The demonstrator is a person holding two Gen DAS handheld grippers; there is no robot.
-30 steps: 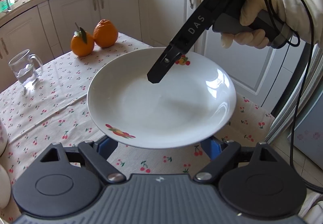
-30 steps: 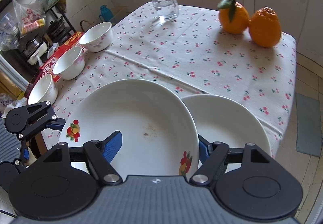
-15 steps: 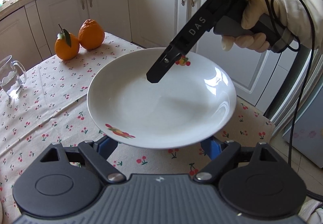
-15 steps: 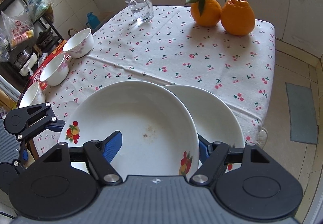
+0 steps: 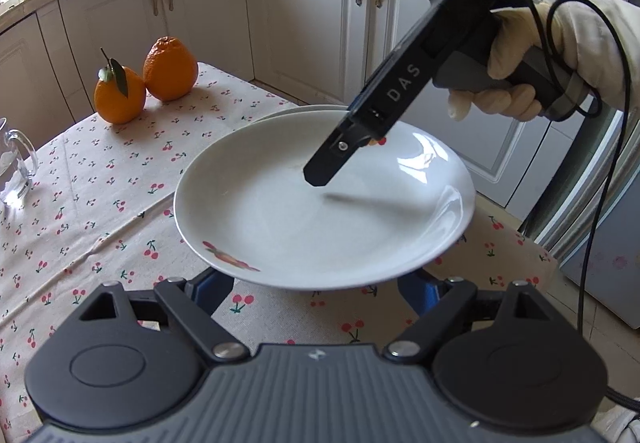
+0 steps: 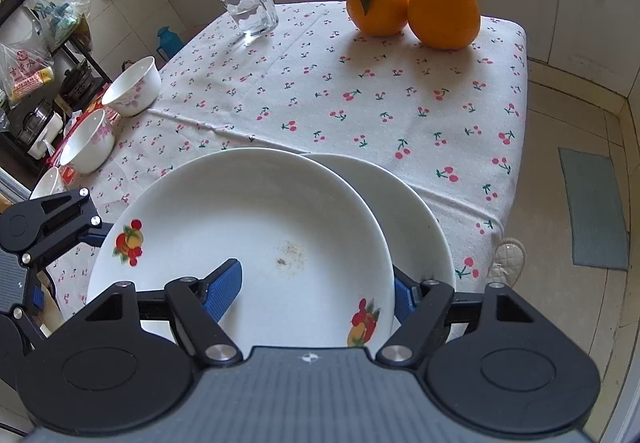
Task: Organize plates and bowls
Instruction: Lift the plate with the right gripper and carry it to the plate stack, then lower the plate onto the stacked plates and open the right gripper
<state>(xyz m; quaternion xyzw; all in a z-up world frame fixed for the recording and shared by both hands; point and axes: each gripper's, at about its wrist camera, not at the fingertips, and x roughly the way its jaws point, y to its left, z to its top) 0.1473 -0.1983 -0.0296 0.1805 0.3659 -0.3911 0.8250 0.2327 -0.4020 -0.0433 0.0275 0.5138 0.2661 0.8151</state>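
Observation:
A white plate with fruit decals (image 5: pixel 320 211) (image 6: pixel 248 235) is held in the air over the cherry-print table. My right gripper (image 6: pixel 316 289) is shut on its rim, one blue pad inside the plate (image 6: pixel 224 283), the other under the edge. My left gripper (image 5: pixel 316 291) sits under the plate's near edge, its blue pads wide apart and partly hidden; whether it grips is unclear. A second white plate (image 6: pixel 404 219) lies on the table just beyond, partly covered by the held one; its rim shows in the left wrist view (image 5: pixel 304 109). Three white bowls (image 6: pixel 132 87) (image 6: pixel 88 143) (image 6: pixel 48 183) stand at the table's left edge.
Two oranges (image 6: pixel 412 7) (image 5: pixel 144 83) sit at the far corner of the table (image 6: pixel 360 99). A glass mug (image 6: pixel 248 7) stands at the far side. White cabinets (image 5: pixel 312 23) lie beyond. The floor drops off right of the table, with a mat (image 6: pixel 592 211).
The held plate has moved with both grippers toward the second plate and now overlaps it more. The oranges and mug appear closer in the right wrist view.

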